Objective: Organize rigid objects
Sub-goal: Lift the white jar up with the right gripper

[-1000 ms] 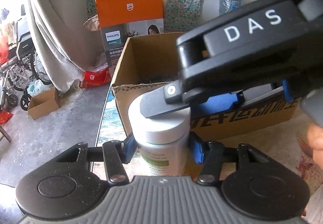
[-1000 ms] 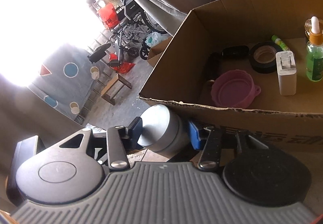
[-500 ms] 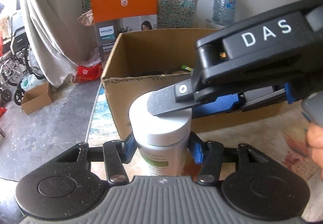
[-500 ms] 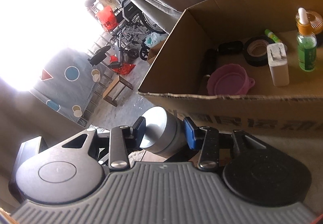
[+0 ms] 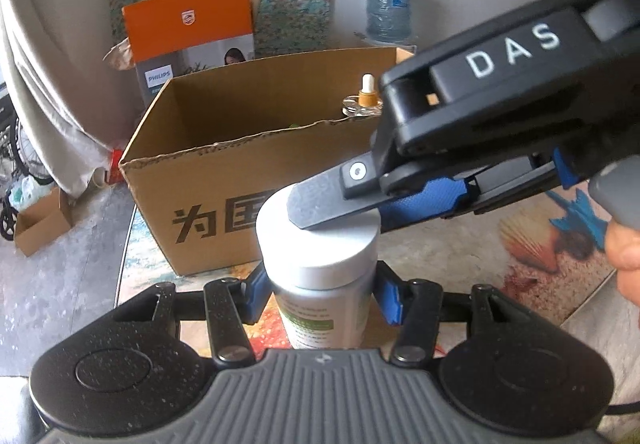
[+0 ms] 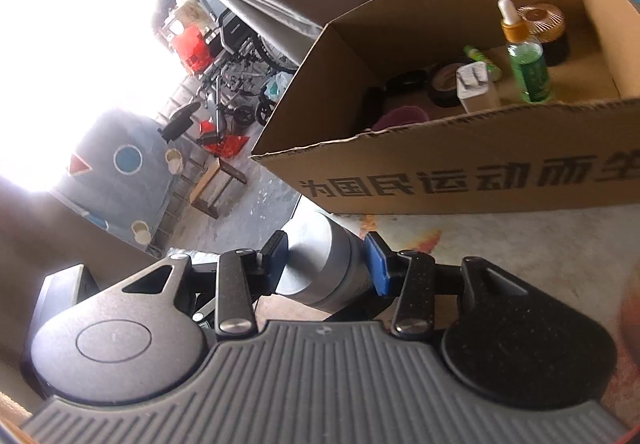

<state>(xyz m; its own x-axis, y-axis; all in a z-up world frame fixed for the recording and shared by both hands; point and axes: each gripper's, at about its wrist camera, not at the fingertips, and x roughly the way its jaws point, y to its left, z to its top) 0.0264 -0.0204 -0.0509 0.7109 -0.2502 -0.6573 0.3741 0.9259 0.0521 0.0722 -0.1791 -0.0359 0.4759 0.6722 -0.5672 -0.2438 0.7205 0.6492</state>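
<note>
so the left gripper [image 5: 318, 294] is clamped on the body of the white jar [image 5: 320, 264], while the right gripper [image 6: 326, 260] pinches its lid [image 6: 316, 264], jaws just closed a bit. the jar sits just in front of the cardboard box [image 5: 208, 212], which is up at 12 o'clock with a green dropper bottle [image 6: 526, 62] inside

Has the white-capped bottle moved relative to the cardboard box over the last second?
Yes. The white-capped bottle has backed away from the cardboard box: earlier its cap overlapped the box's near rim; now the front wall's print shows above it.
</note>
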